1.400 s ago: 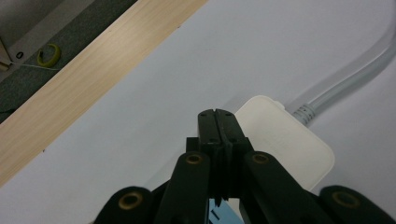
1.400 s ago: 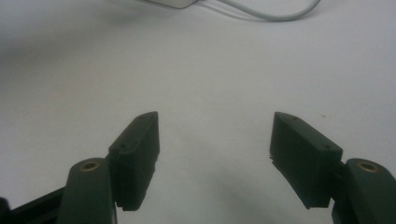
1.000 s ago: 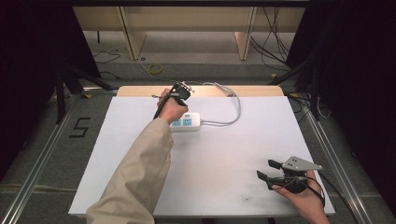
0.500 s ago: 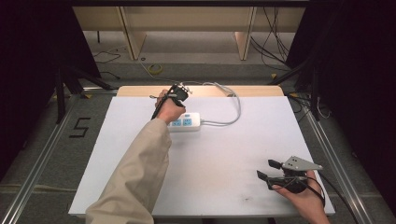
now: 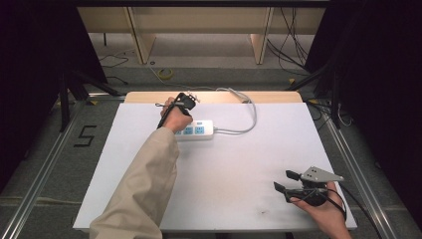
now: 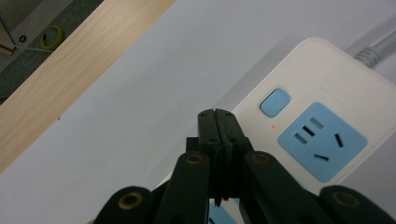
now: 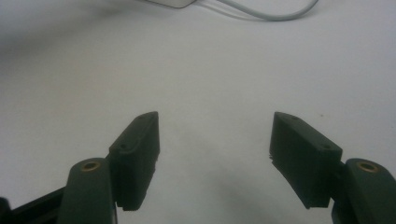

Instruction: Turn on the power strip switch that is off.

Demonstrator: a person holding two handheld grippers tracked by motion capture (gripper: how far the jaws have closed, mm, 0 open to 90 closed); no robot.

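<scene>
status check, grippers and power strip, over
Left gripper shut, tips beside the power strip's blue button. Right gripper open, empty, over bare table. Nothing in the way.

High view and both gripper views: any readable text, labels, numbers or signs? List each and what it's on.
"5": black numeral on the grey floor left of the table.
Power strip: no brand or lettering readable; a blue button, a small red dot beside it and a blue socket face, all unlettered.
Left gripper and right gripper: no markings to be read on either.
</scene>
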